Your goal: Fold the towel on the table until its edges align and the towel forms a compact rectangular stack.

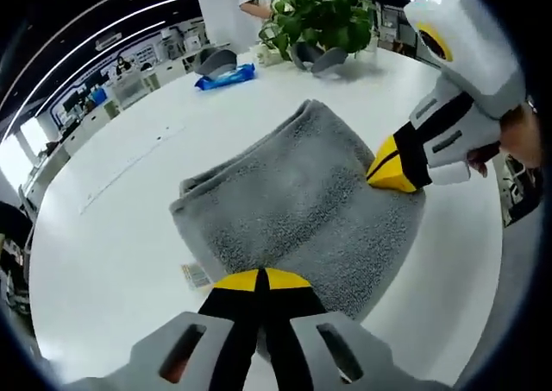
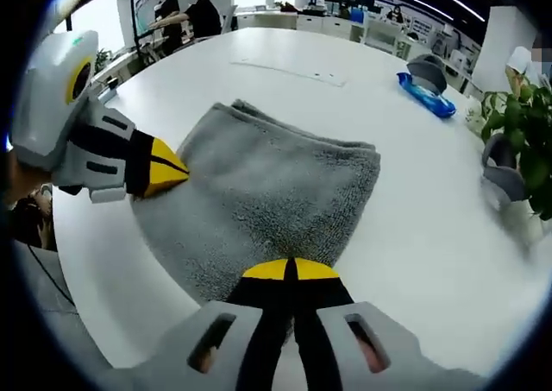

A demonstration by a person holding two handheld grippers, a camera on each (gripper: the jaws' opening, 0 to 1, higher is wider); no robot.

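Towel (image 1: 297, 201) lies on the table (image 1: 129, 236) — plant (image 1: 323, 15) behind it.

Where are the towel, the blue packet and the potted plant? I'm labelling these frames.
towel (image 1: 293, 201), left gripper view, middle of top layer.
blue packet (image 1: 226, 78), left gripper view, its middle.
potted plant (image 1: 319, 18), left gripper view, leaves.

A large white table (image 1: 112, 236) with a rounded edge is seen, its top smooth and glossy. A grey towel (image 1: 302, 210), folded into a thick, roughly rectangular pad with layered edges showing along one side, is laid flat on it. A small printed label (image 1: 195, 275) is seen on the tabletop just beside the towel's edge. Well apart from the towel, a blue packet (image 1: 226, 78) is rested on the surface, and near it grey curved objects (image 1: 216, 61) and a leafy green plant (image 1: 323, 20) are stood.
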